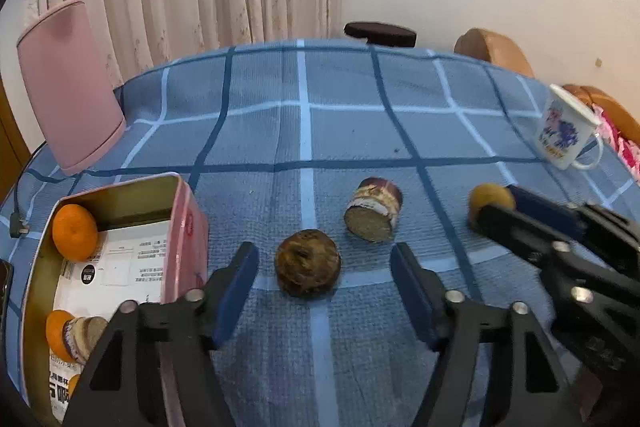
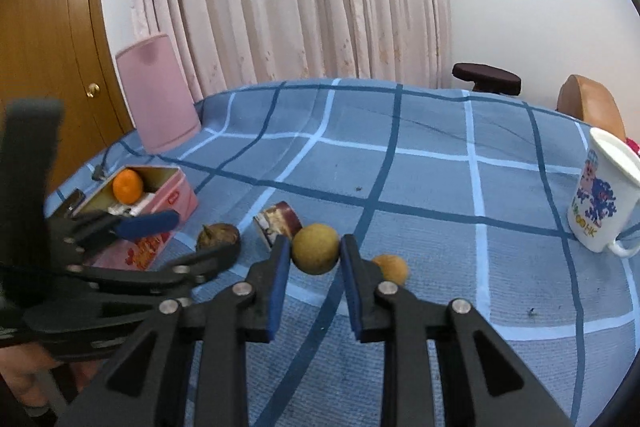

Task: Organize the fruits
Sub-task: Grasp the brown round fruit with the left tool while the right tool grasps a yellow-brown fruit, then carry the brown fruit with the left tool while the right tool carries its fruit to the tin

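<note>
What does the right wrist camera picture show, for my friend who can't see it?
The right gripper has its jaws closed on a small round yellowish fruit above a blue checked cloth. To the left, a pink tin holds an orange; a white mug stands far right.

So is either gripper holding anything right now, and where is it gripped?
The right gripper clamps a small yellow-green round fruit by its sides. The left gripper is open, holding nothing.
</note>
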Demonstrator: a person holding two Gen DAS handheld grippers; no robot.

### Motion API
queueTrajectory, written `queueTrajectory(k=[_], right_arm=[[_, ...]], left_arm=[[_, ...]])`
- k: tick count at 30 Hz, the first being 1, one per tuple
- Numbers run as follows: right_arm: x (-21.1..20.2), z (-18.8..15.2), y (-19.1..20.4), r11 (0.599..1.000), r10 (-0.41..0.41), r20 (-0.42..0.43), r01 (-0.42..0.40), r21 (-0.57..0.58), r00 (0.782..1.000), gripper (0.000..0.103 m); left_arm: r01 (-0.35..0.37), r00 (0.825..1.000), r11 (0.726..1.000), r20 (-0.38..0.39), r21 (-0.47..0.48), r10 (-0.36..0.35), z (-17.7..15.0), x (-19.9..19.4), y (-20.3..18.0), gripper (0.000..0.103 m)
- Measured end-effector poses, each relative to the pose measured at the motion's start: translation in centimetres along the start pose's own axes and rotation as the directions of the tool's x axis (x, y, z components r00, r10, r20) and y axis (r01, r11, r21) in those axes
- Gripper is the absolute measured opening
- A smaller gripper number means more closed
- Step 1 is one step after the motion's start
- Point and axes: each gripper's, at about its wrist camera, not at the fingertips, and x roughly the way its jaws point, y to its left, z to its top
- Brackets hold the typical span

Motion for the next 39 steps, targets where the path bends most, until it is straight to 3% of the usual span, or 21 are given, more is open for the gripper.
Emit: queueTrajectory(k=[7, 10, 24, 39], right_arm=[[-0.1, -0.1, -0.4, 0.999, 0.043, 0.012, -0.044, 0.025, 0.999, 0.028], [-0.2, -0.1, -0.5, 0.998, 0.052, 0.013, -0.053, 0.034, 0.999, 0.028], [-0.7, -0.3, -0.5, 0.998, 0.057, 0.044, -0.058, 0.028, 0.997, 0.028], [-2.6, -0.5, 0.8, 0.999, 0.025, 0.140, -0.020, -0.038, 0.990, 0.028]], left_arm=[[-0.046, 0.997, 0.999, -0.058, 0.027, 0.048, 0.3, 2.3, -0.5, 0.057], [-0.032, 0.997, 0.999, -0.067, 0.022, 0.033, 0.3, 2.7, -0.5, 0.041], [0.016, 0.998, 0.999, 0.052, 0.032, -0.018, 0.0, -0.2, -1.0, 0.041], [0.035, 0.985, 0.999, 0.170, -0.002, -0.034, -0.5, -2.5, 0.0, 0.041]])
